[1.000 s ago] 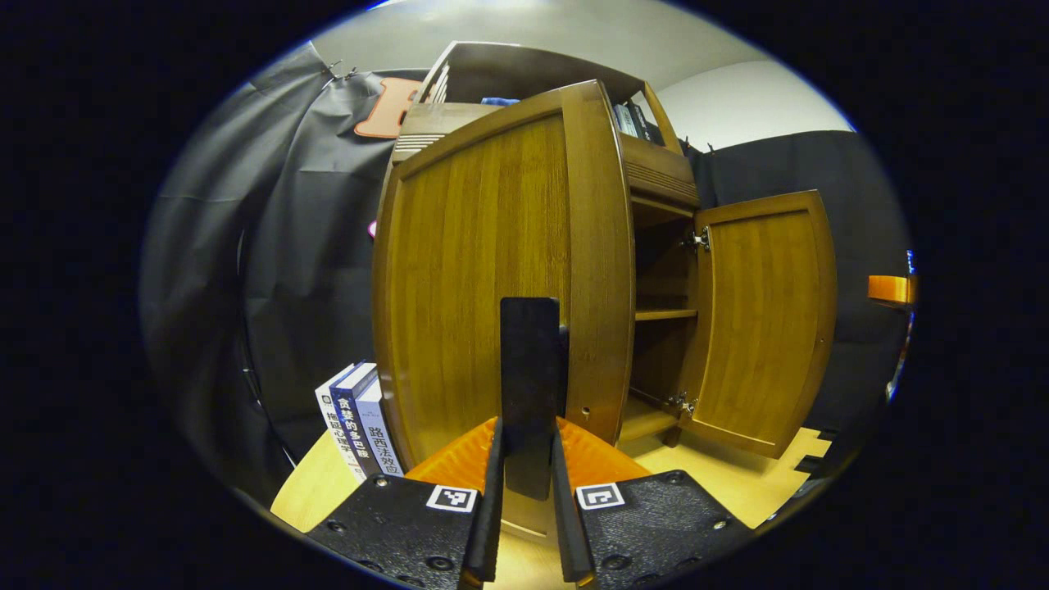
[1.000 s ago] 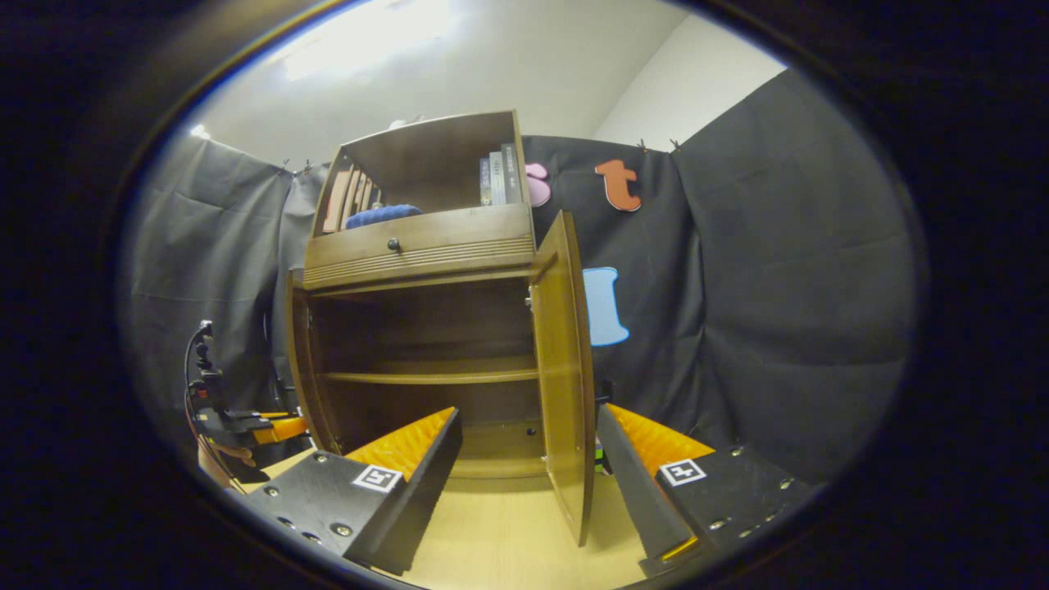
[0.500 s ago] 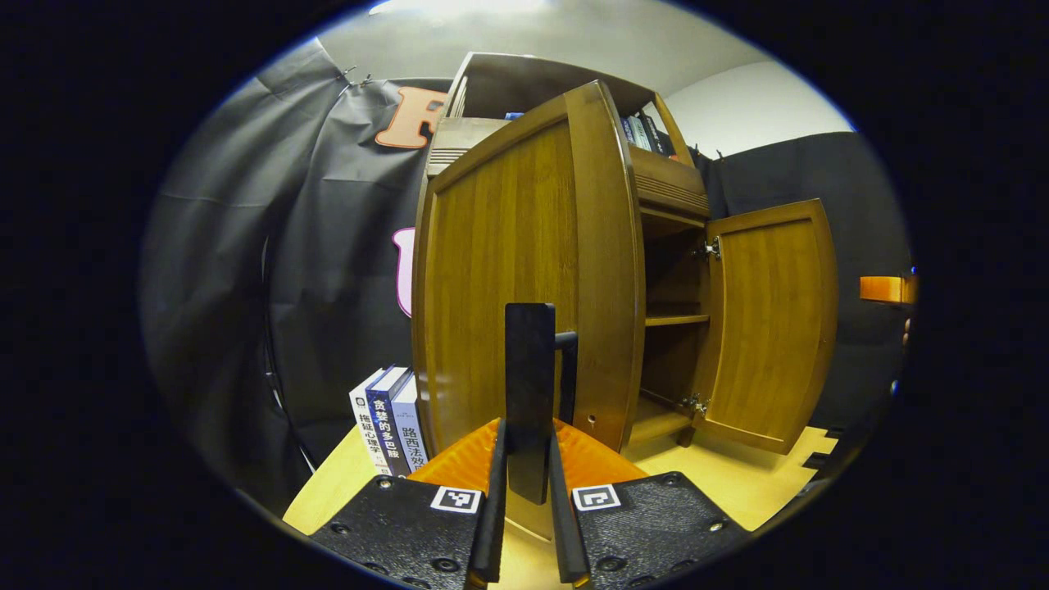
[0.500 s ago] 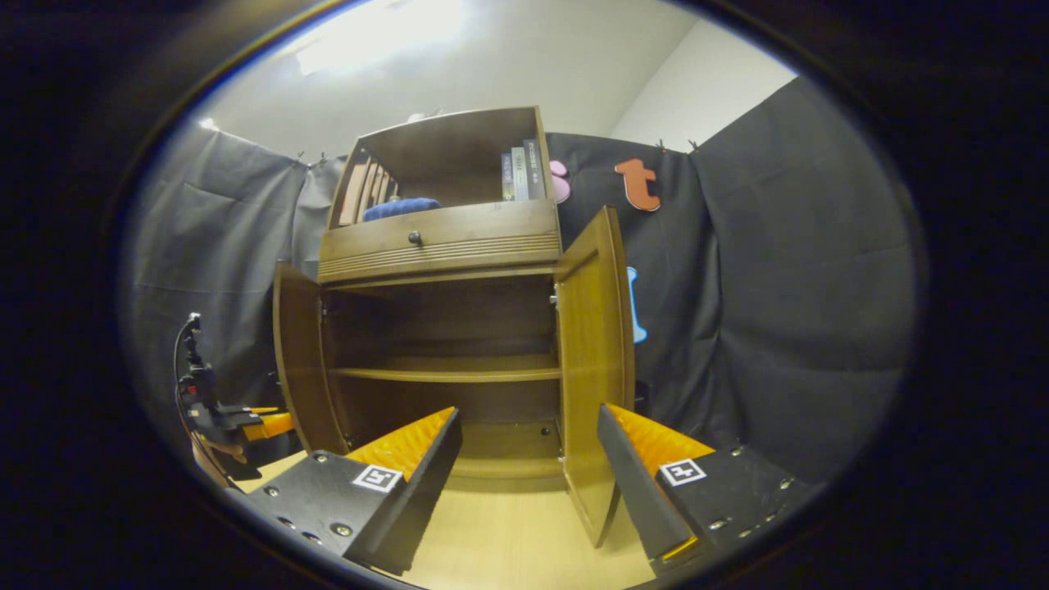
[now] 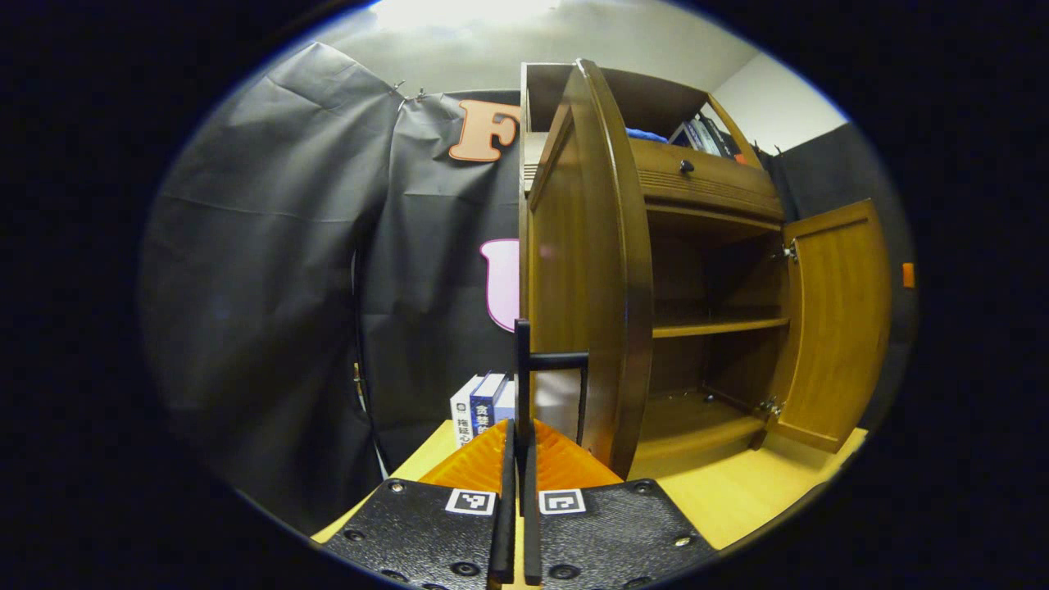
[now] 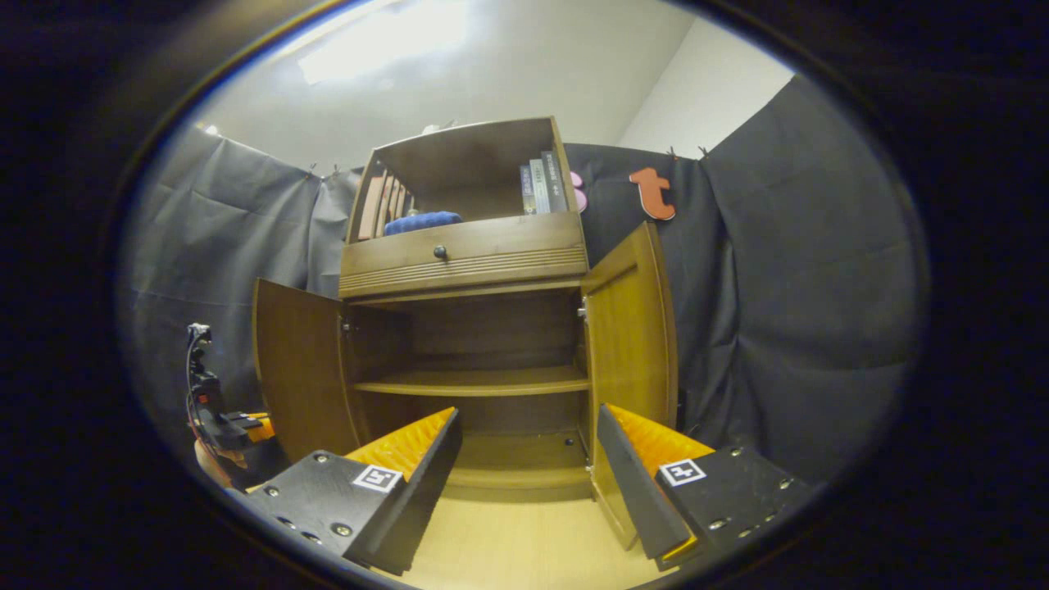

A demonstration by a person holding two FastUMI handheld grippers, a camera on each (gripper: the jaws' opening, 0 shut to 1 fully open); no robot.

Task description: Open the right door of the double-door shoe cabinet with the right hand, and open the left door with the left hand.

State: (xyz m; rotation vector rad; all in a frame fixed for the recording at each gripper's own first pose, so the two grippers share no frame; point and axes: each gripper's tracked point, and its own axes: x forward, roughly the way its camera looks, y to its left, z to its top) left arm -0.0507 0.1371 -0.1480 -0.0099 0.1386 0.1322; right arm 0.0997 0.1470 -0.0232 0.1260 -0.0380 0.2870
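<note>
The wooden shoe cabinet [image 6: 463, 254] stands with both lower doors swung out. In the left gripper view the left door [image 5: 586, 262] is seen almost edge-on, and my left gripper [image 5: 520, 426] is shut on its black handle [image 5: 547, 360]. The right door [image 5: 836, 319] hangs wide open at the far side. In the right gripper view my right gripper [image 6: 529, 414] is open and holds nothing, a short way in front of the open cabinet, with the right door [image 6: 631, 328] just beyond its right finger. The left door [image 6: 299, 369] stands out to the left, and the left gripper [image 6: 221, 418] shows beside it.
Inside the cabinet a bare shelf [image 6: 475, 381] crosses the middle. A drawer with a dark knob [image 6: 440, 251] sits above the doors, with books and a blue object on top. Upright books [image 5: 483, 406] stand on the wooden floor left of the cabinet.
The left door has swung much wider with my left gripper on its handle. The right gripper stays open, and the right door has opened further.
</note>
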